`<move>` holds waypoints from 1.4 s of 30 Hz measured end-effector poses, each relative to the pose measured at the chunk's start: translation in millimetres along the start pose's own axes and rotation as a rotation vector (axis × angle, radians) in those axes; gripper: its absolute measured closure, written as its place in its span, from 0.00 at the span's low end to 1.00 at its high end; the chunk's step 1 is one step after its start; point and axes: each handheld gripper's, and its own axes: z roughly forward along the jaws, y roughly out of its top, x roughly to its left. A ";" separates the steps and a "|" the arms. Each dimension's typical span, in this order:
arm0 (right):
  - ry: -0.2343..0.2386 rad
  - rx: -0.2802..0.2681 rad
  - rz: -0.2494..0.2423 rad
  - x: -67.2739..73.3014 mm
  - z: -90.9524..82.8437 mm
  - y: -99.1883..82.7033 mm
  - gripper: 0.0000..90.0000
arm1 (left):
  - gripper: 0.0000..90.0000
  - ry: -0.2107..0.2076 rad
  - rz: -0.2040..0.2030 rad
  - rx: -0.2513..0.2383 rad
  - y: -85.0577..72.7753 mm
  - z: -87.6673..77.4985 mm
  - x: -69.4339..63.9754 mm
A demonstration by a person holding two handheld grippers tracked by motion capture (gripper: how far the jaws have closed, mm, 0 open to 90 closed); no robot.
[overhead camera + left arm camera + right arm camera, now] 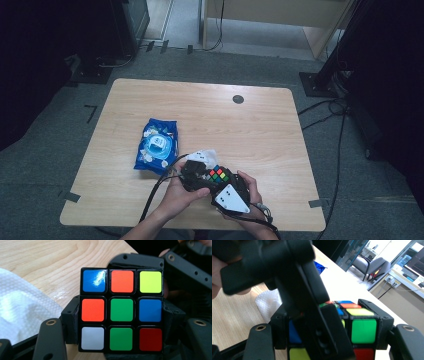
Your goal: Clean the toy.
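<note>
From the high view, both hands meet over the near edge of the table (260, 130), with the left gripper (192, 175) and right gripper (227, 192) pressed together around a cube (218, 174) whose coloured top face shows between them. A white wipe (206, 156) lies just behind the grippers, and a blue packet (157, 145) rests on the table to their left. In the left gripper view the cube (121, 309) sits square between that gripper's own black jaws, which flank its lower rows on both sides and appear to grasp it; the other gripper's jaw reaches over its top edge, and the wipe (22, 307) lies on the wood at left. In the right gripper view the cube (359, 325) is seated between the right gripper's jaws, clamped at its sides, while the left gripper (294, 290) crosses in front, hiding much of the cube; the wipe (267, 302) and a corner of the packet (320, 267) show behind.
</note>
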 end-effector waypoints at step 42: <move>0.001 -0.003 0.028 -6.3 -1.2 -2.0 0.39 | 0.37 -0.083 -0.037 -0.104 8.0 -29.5 14.8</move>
